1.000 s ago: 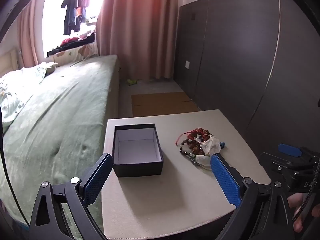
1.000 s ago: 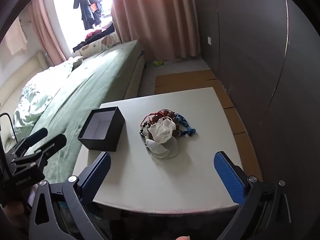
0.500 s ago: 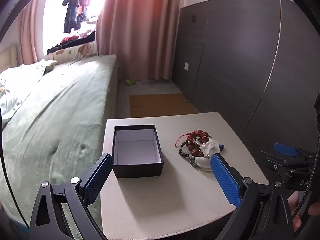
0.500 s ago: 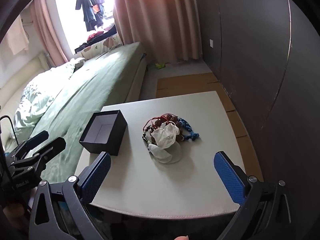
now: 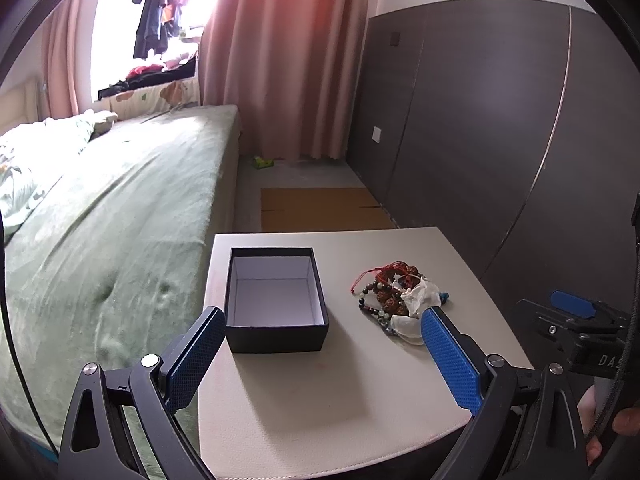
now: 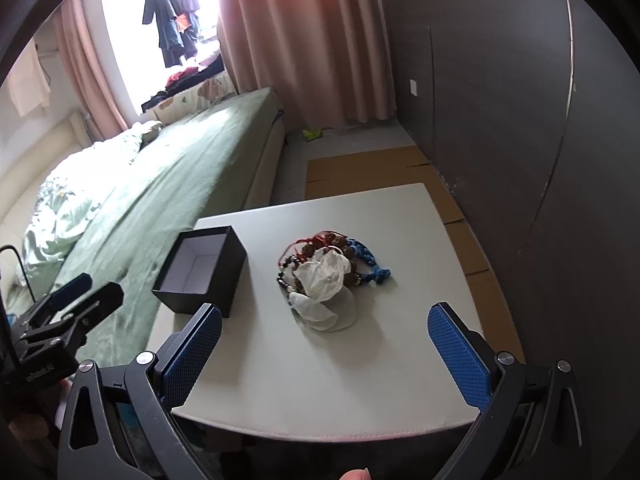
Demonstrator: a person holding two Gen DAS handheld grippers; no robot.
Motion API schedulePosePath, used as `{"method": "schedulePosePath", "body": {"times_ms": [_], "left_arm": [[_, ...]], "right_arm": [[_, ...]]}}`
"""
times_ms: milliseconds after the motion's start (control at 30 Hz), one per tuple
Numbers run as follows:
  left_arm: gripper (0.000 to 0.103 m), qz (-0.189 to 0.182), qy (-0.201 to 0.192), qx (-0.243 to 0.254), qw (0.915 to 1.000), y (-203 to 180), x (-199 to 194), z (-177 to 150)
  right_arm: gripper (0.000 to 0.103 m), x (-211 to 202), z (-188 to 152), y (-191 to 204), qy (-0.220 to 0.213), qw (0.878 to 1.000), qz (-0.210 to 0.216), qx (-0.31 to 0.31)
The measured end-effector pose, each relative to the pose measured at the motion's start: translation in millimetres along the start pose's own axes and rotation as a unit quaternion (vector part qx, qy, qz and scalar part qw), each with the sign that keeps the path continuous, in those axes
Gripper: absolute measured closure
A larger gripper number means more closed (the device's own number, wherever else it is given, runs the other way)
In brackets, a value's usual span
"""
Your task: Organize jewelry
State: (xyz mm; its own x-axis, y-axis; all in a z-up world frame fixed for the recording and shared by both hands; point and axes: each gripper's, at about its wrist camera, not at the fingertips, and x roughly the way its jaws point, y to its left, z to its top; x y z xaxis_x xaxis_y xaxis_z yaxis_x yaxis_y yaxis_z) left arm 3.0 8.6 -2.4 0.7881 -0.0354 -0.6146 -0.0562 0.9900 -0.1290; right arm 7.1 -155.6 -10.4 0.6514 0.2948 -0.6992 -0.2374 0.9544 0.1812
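A home bedroom: green-sheeted bed point(image 5: 120, 208), pink curtains point(image 5: 288, 60) (clothes hanging).

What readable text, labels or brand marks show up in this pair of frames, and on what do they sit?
"DAS": white letters, cut off by the frame edge, on the black body of the right claw seen in the left wrist view.
White lettering on the black body of the left claw in the right wrist view: too blurred to read.
Black box, jewelry pile, table: no text visible.
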Motion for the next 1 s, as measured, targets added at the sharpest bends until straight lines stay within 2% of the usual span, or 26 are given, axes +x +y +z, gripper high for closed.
{"method": "schedulePosePath", "body": {"times_ms": [1000], "left_arm": [[0.005, 0.003, -0.004, 0.004, 1.0, -0.6, 0.7, -2.1]], "right_arm": [[0.0, -9.6, 2.7, -7.3, -0.016, 1.0, -0.001, 0.0]]}}
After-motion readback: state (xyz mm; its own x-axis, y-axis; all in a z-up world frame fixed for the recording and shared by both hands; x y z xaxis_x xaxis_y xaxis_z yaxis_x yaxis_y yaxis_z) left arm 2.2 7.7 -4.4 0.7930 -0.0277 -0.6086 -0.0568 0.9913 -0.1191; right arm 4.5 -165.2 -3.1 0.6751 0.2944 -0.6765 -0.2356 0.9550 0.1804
